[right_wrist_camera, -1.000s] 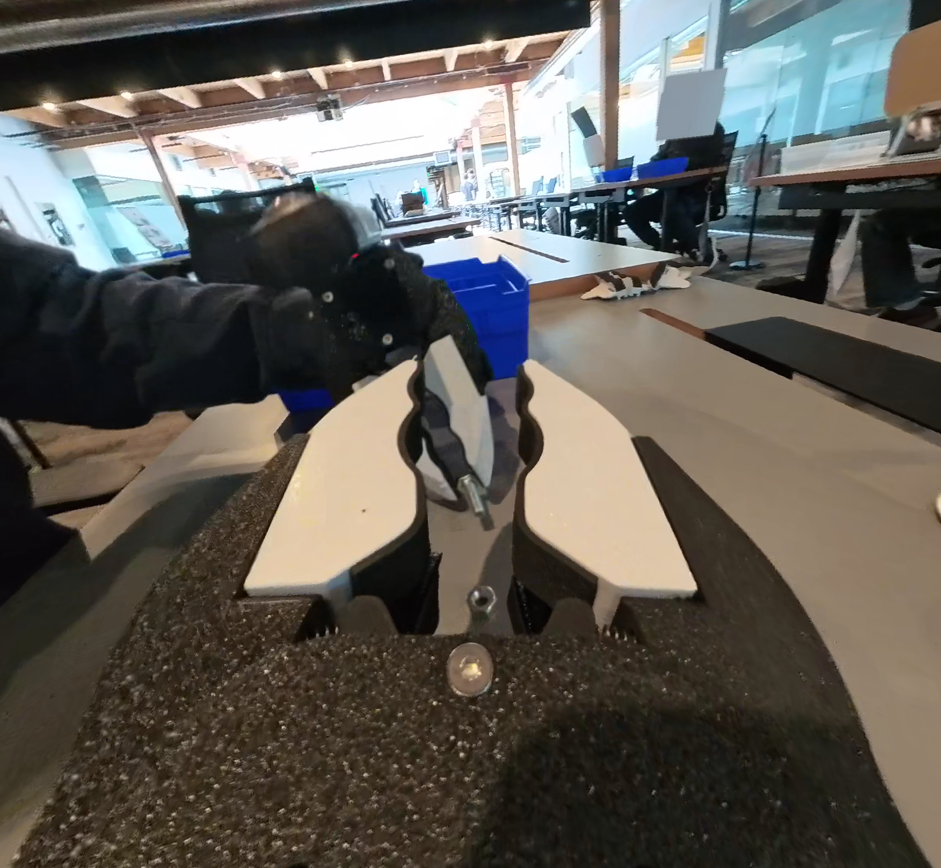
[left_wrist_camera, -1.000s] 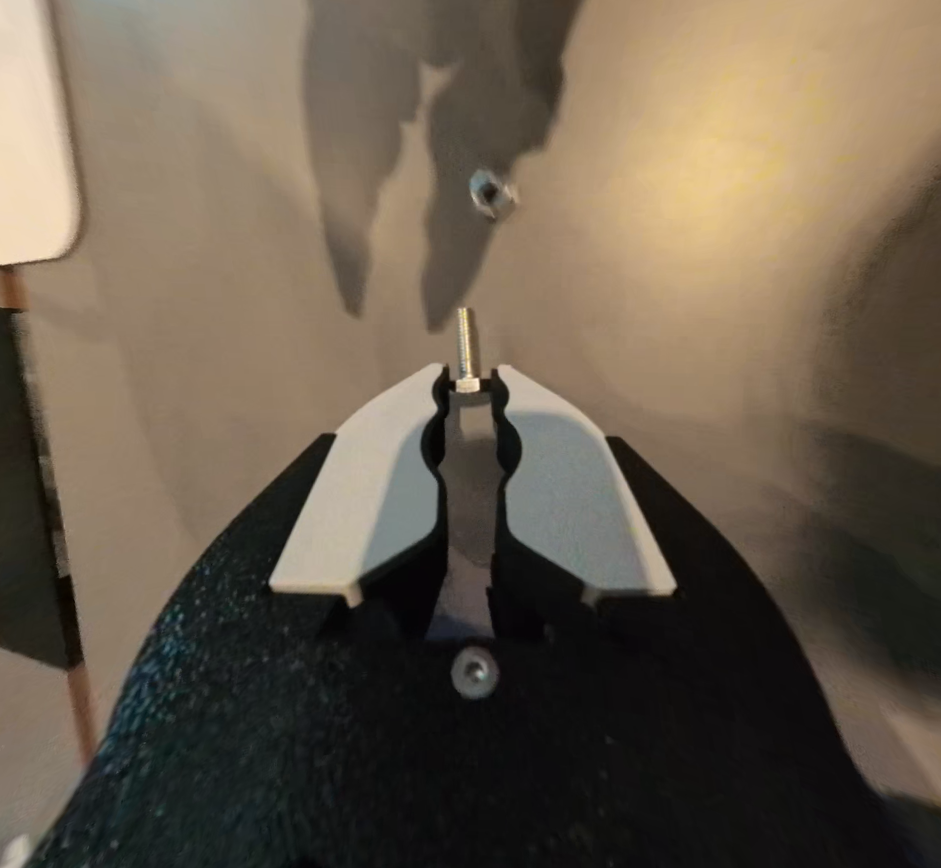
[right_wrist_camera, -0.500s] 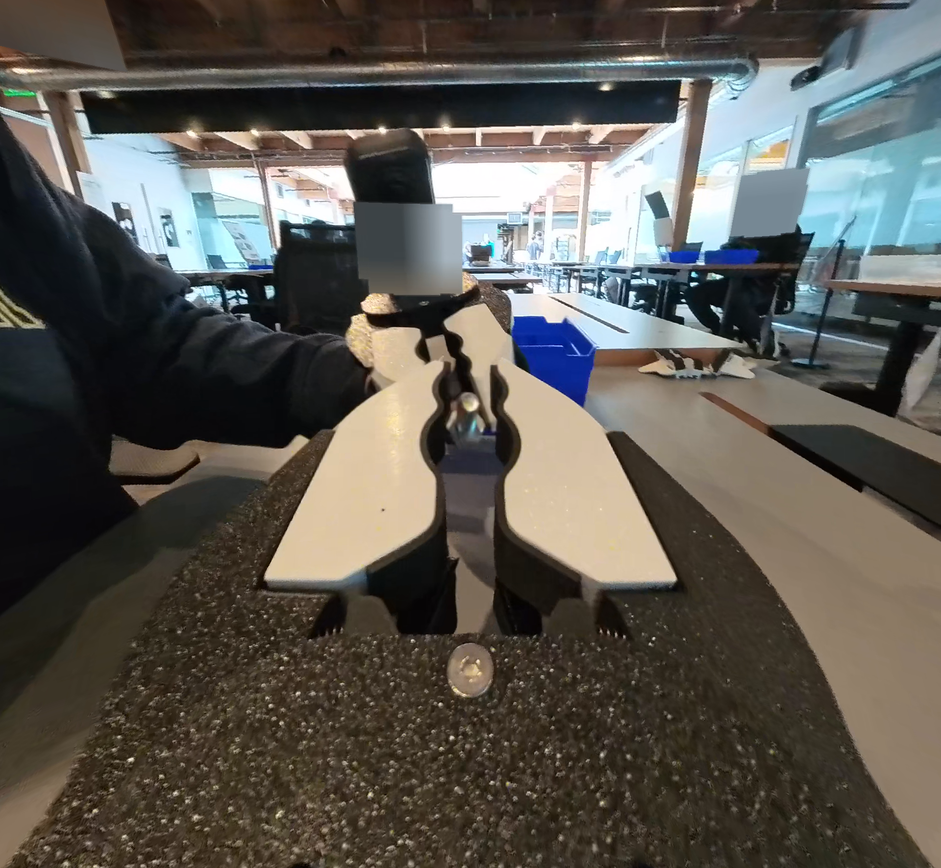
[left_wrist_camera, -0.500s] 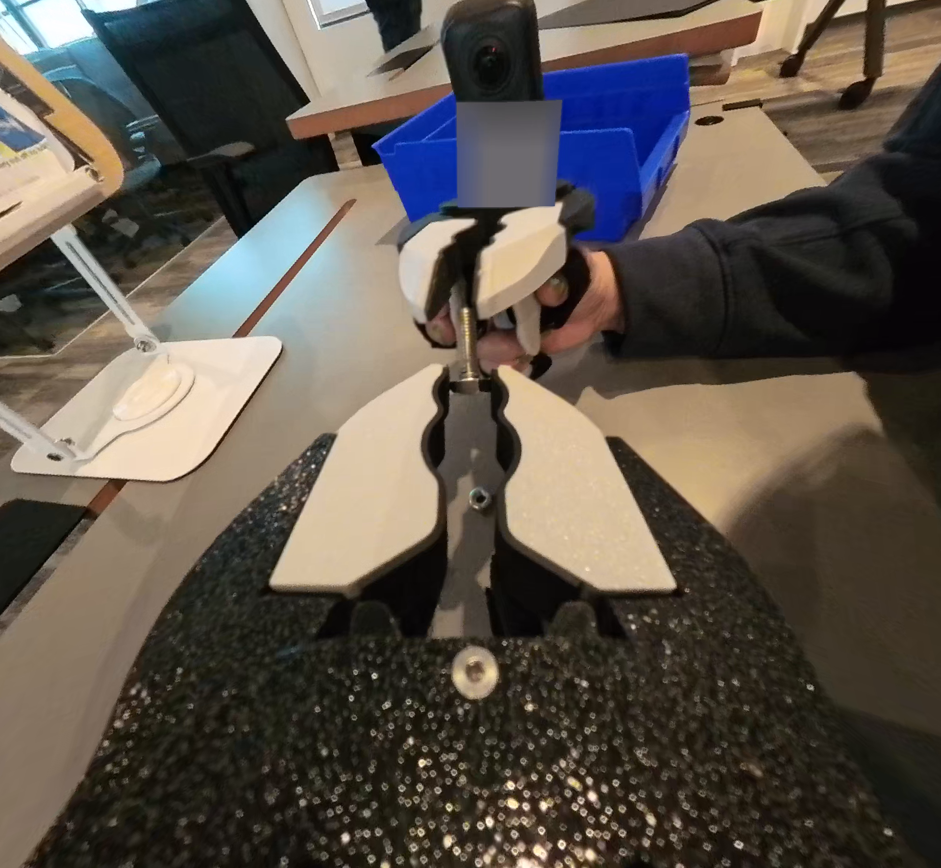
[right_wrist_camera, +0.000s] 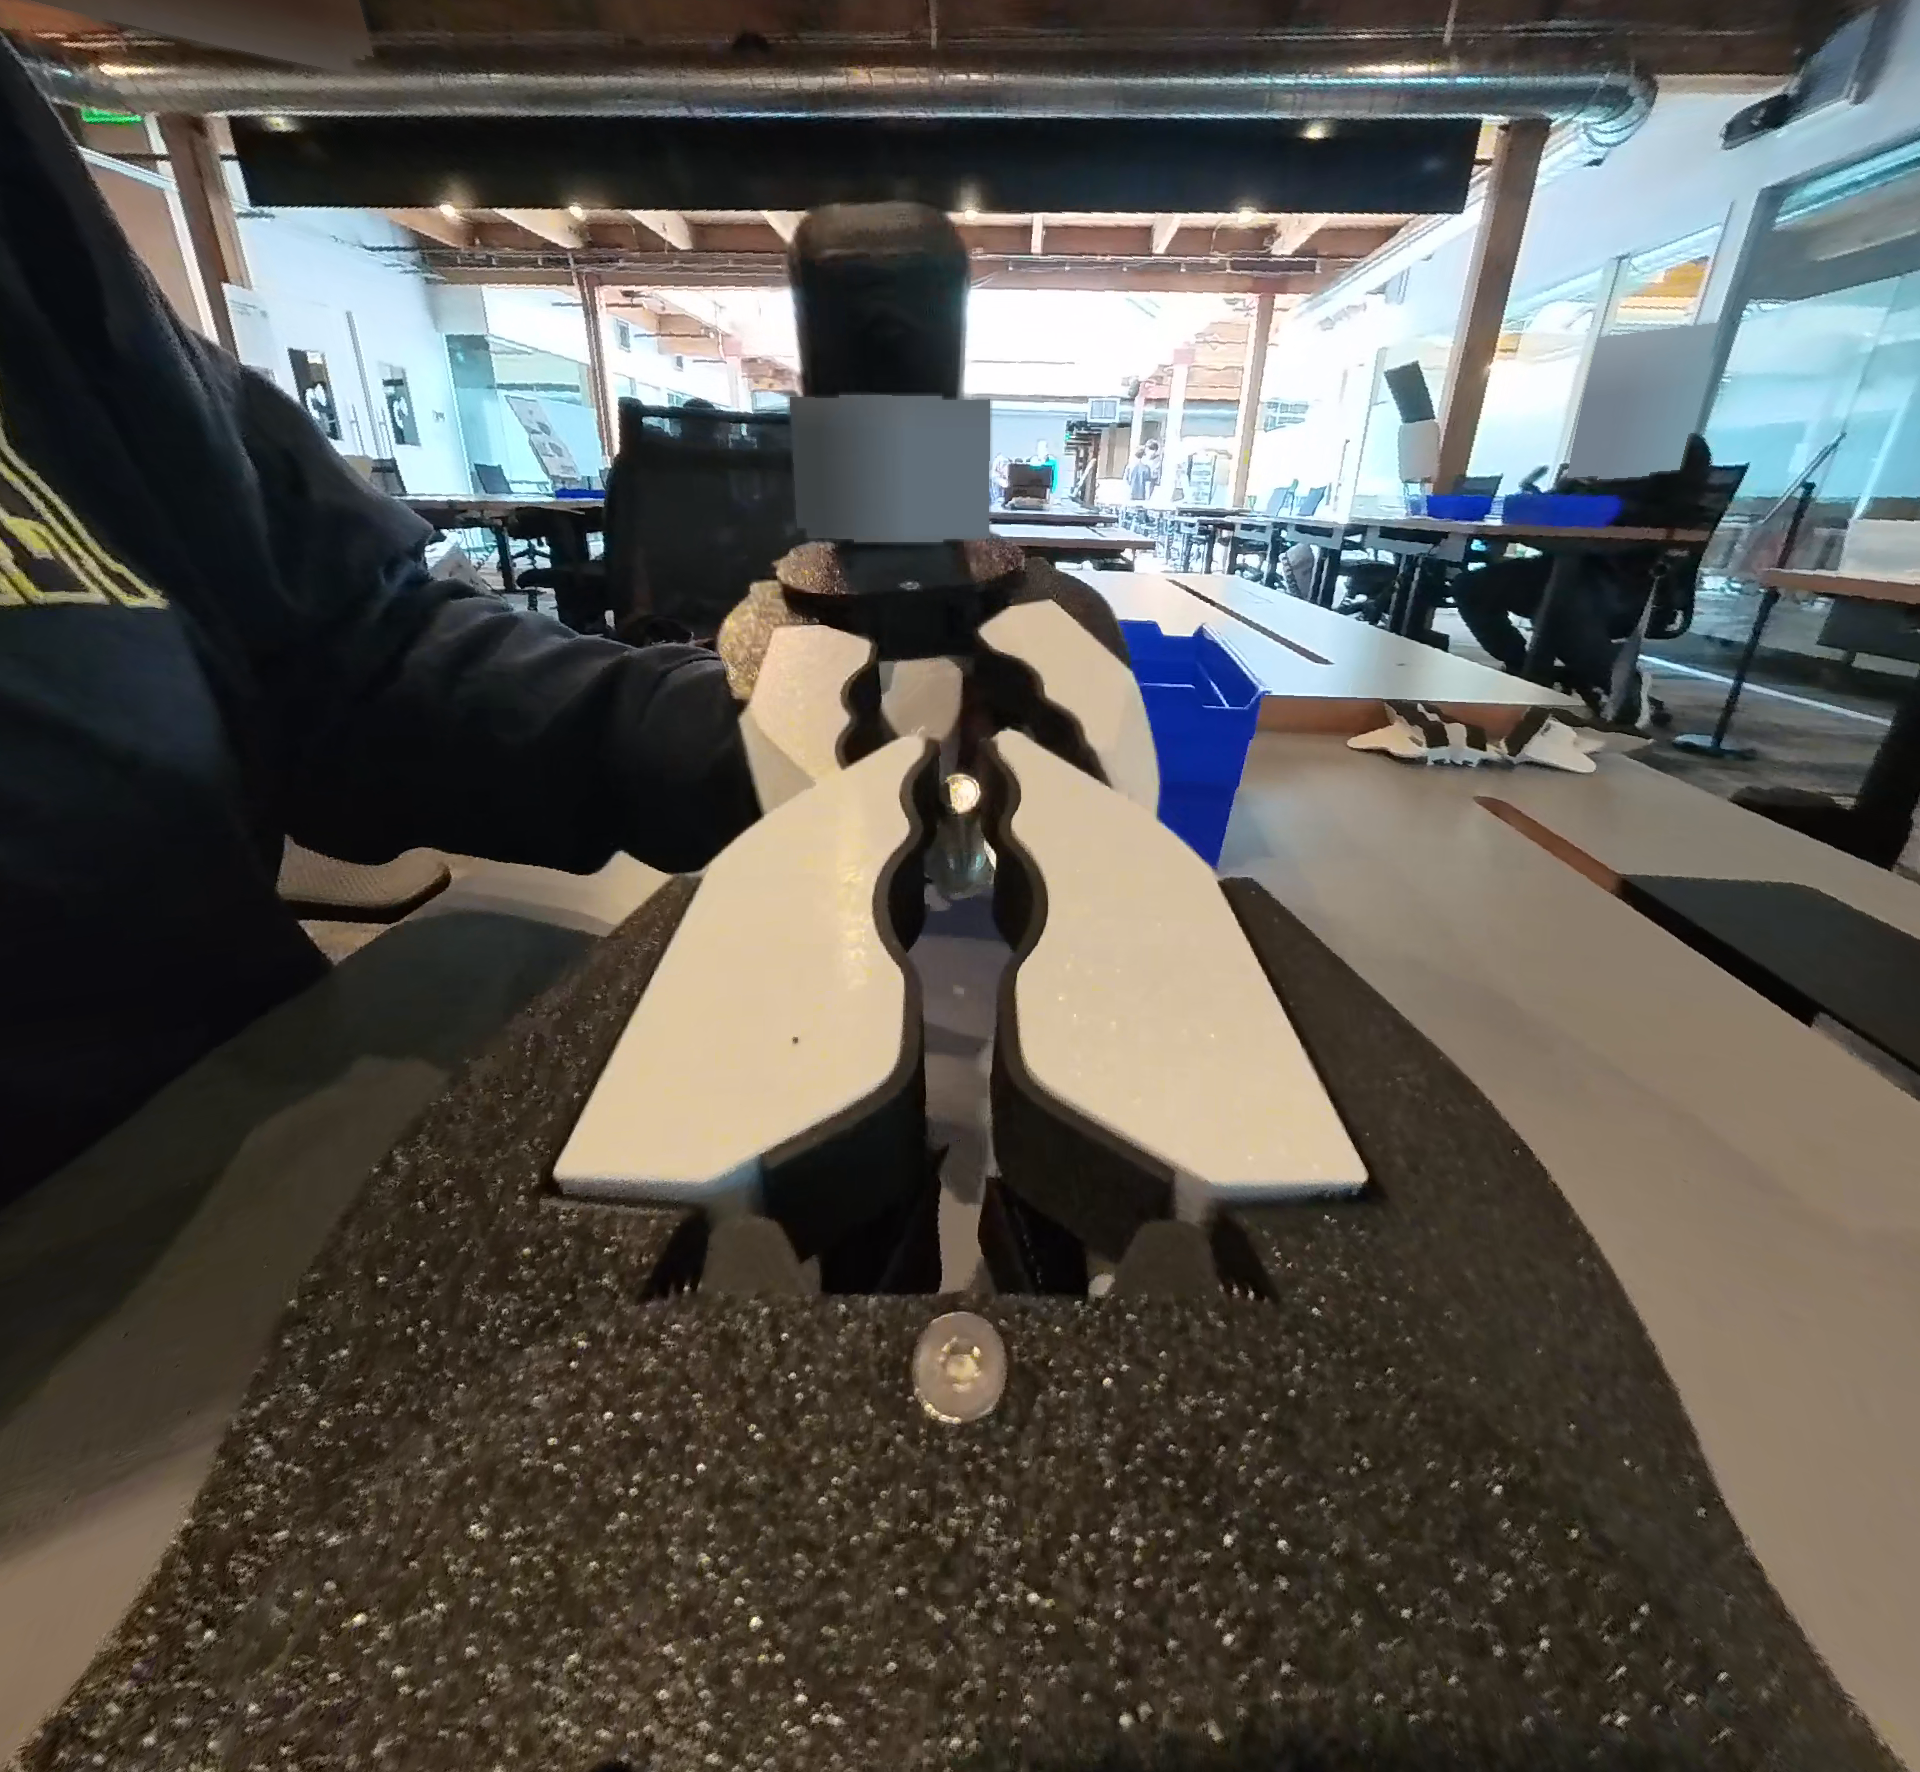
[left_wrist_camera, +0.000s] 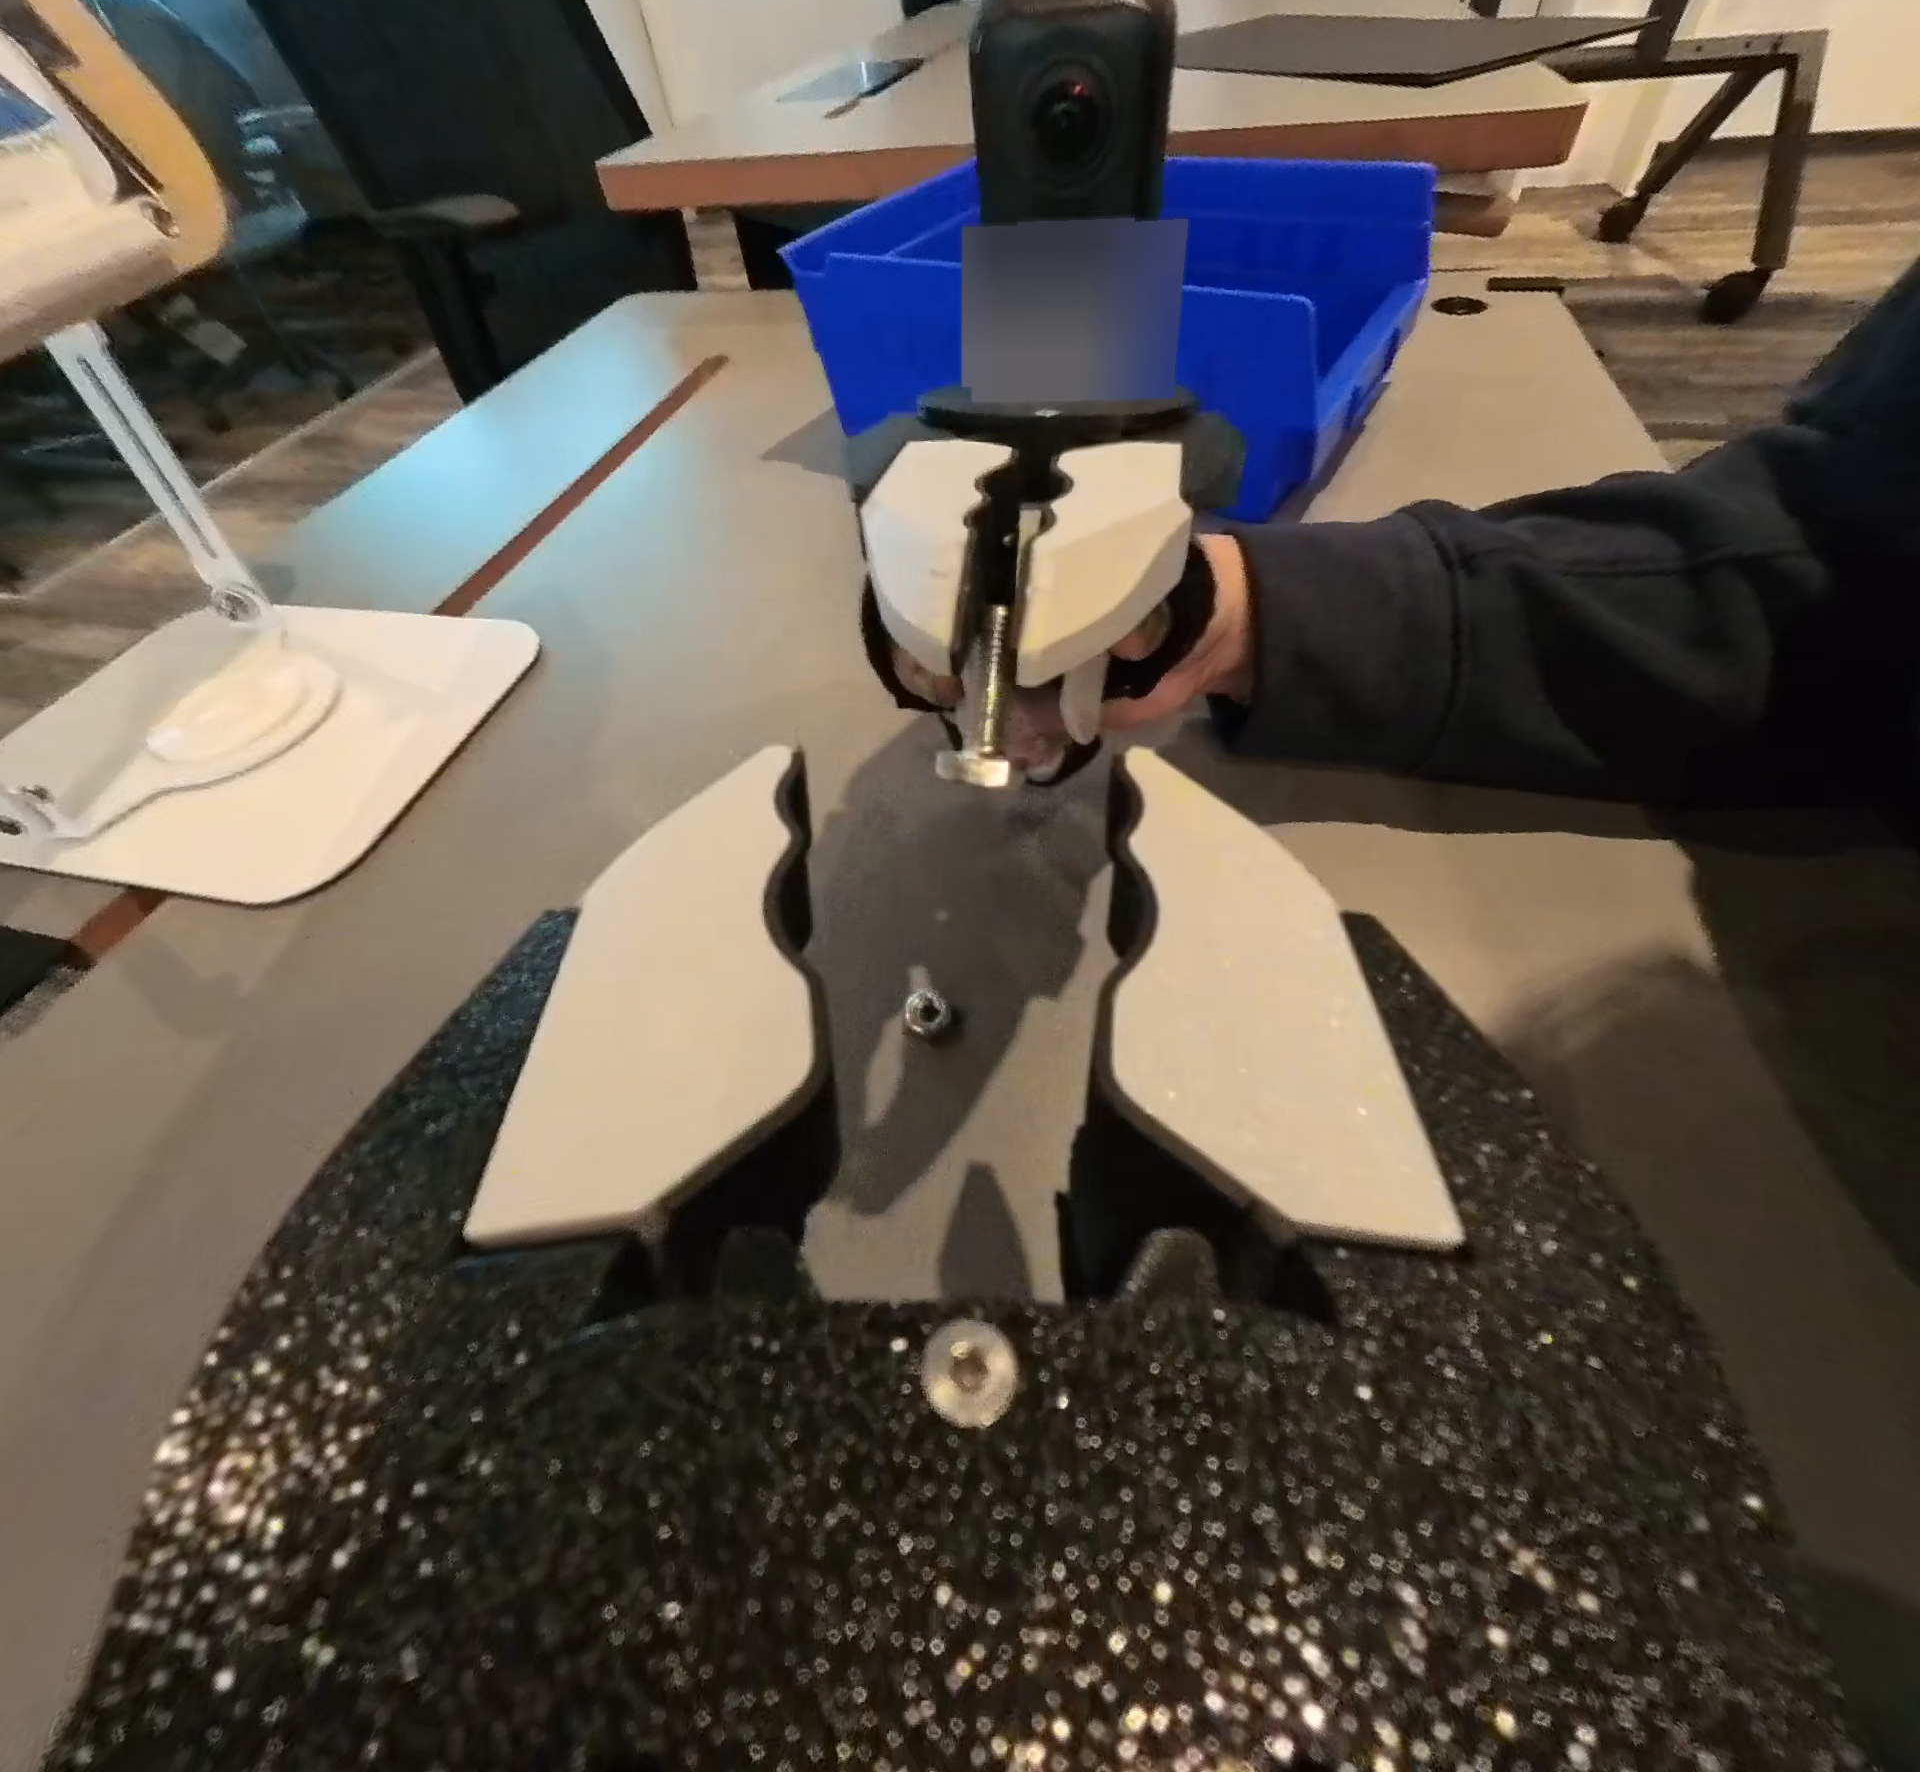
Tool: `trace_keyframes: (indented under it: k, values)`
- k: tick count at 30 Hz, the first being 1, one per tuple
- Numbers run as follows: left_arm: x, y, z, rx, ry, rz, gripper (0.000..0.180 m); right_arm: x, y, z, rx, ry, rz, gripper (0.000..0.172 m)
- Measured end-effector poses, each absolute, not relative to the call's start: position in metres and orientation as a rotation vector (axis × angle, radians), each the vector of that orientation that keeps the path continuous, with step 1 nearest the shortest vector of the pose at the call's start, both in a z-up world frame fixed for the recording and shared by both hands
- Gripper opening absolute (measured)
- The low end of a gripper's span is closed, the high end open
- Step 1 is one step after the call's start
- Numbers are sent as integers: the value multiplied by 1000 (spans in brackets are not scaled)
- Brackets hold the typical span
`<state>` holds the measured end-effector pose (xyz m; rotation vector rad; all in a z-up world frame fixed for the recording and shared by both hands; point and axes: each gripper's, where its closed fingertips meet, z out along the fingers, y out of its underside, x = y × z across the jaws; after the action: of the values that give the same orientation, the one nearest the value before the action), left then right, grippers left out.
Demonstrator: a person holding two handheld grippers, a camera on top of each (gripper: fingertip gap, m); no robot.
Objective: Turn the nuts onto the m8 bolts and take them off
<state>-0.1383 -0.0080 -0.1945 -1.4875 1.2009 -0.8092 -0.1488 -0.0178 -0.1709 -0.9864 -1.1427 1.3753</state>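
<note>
Right tongs [left_wrist_camera: 992, 683] clamp the bolt [left_wrist_camera: 985, 683] by its threads, head toward the wide-open, empty left tongs [left_wrist_camera: 956, 787]; the nut [left_wrist_camera: 928, 1014], apparently loose on the table [left_wrist_camera: 623, 579] at six o'clock below, should be gripped squarely by its flats.

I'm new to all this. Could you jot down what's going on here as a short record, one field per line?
Setting: grey table in an open office
Left gripper: open, holding nothing
Right gripper: shut on the bolt, head hanging below the fingertips
Nut: loose on the table between the left fingers
Blue bin: on the table behind the right gripper
White lamp base: on the table, left side
</note>
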Motion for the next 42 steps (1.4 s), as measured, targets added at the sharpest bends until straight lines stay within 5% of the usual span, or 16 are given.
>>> trace_keyframes:
  k: [6,36,42]
  values:
    - [-136,-18,-204,-1542,1319,-744,25,-150,-25,-171,-957,-1173,1404,7]
    - [-137,3,-200,-1501,1193,-320,15,-146,-13,-167,-974,-1084,1359,7]
    - [-156,39,-202,-1569,913,-366,15,-126,18,-198,-1203,-1150,1078,32]
